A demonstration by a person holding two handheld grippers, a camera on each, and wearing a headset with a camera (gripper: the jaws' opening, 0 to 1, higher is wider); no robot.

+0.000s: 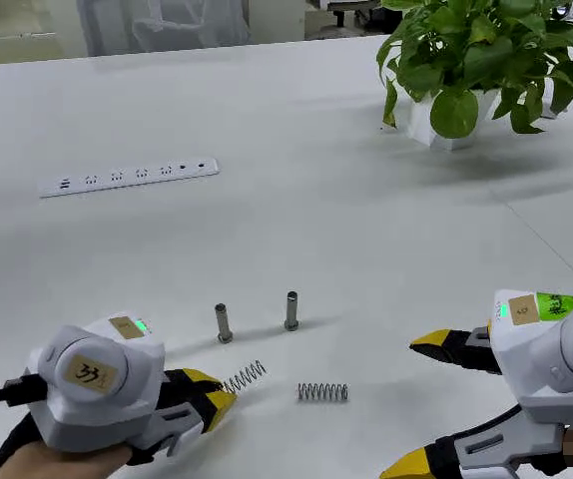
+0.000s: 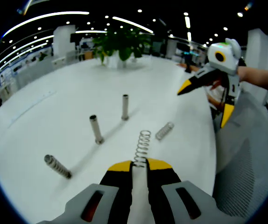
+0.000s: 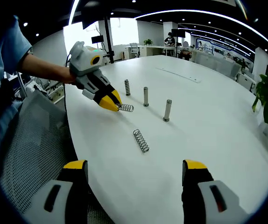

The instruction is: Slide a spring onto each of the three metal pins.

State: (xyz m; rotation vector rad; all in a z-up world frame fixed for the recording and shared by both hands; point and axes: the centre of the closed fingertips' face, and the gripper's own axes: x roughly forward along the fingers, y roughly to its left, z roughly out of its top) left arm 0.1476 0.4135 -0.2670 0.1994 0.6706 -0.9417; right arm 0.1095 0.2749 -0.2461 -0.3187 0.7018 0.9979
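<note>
My left gripper [image 1: 219, 401] [image 2: 140, 164] is shut on one end of a spring [image 1: 245, 376] [image 2: 142, 145], which sticks out forward just above the white table. Two bare metal pins [image 1: 224, 322] [image 1: 291, 309] stand upright a little beyond it. A third pin [image 2: 57, 166] [image 3: 127, 87] wears a spring. Another spring [image 1: 322, 392] [image 3: 141, 140] lies loose on the table between the grippers. My right gripper [image 1: 418, 402] [image 3: 135, 165] hovers open at the right, with nothing between its jaws.
A white power strip [image 1: 127, 178] lies at the far left of the table. A potted plant [image 1: 476, 60] stands at the far right. The table's near edge runs close behind both grippers.
</note>
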